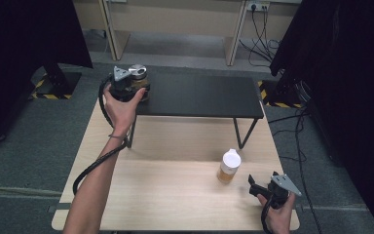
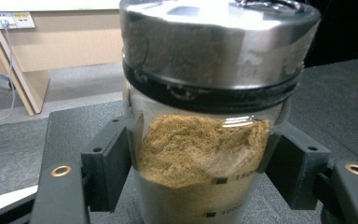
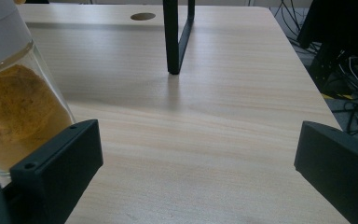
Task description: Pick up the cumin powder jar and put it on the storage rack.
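The left tool (image 1: 135,87) clamps the steel-lidded jar (image 2: 209,140), upright at the shelf's (image 1: 199,95) 9 o'clock end. The right tool (image 3: 196,154) stands wide; the white-capped jar (image 1: 229,166) lies at its 10 o'clock on the desk (image 1: 175,195).

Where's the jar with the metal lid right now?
In the high view the jar with the metal lid sits at the left end of the black shelf, clamped by the left tool.
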`<state>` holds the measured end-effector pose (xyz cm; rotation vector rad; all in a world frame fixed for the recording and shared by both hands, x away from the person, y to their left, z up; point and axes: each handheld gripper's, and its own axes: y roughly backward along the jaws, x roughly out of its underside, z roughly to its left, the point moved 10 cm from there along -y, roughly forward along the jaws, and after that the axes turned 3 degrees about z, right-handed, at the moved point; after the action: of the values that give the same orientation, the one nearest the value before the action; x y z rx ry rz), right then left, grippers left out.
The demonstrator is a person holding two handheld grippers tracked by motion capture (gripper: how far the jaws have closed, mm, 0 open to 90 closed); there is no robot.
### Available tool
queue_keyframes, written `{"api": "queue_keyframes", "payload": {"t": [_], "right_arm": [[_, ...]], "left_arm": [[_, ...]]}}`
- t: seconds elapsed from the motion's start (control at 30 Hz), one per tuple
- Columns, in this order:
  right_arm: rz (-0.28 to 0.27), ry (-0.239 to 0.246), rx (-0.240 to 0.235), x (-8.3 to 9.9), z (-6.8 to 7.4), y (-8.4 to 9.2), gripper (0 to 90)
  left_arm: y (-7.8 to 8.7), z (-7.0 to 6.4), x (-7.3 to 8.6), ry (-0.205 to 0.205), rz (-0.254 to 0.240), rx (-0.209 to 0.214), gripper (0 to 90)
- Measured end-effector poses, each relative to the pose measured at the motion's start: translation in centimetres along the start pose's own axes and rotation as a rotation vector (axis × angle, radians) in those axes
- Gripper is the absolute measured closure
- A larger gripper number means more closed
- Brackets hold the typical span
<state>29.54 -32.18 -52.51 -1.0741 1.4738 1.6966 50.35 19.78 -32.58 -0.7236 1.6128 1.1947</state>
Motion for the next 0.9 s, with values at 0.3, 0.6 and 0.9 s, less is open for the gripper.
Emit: {"api": "queue_keyframes", "payload": {"t": [0.3, 0.6, 0.9], "right_arm": [[-0.003, -0.002, 0.001, 0.02, 0.00, 0.01, 1.0], [-0.002, 0.000, 0.002, 0.02, 0.01, 0.01, 1.0], [-0.005, -0.004, 0.000, 0.04, -0.02, 0.04, 1.0]], "left_arm": [[-0.06, -0.25, 0.39, 0.000, -0.024, -0.012, 29.4], [-0.05, -0.12, 0.19, -0.004, -0.010, -0.007, 29.1], [-0.16, -0.10, 0.25, -0.012, -0.005, -0.003, 24.4]]}}
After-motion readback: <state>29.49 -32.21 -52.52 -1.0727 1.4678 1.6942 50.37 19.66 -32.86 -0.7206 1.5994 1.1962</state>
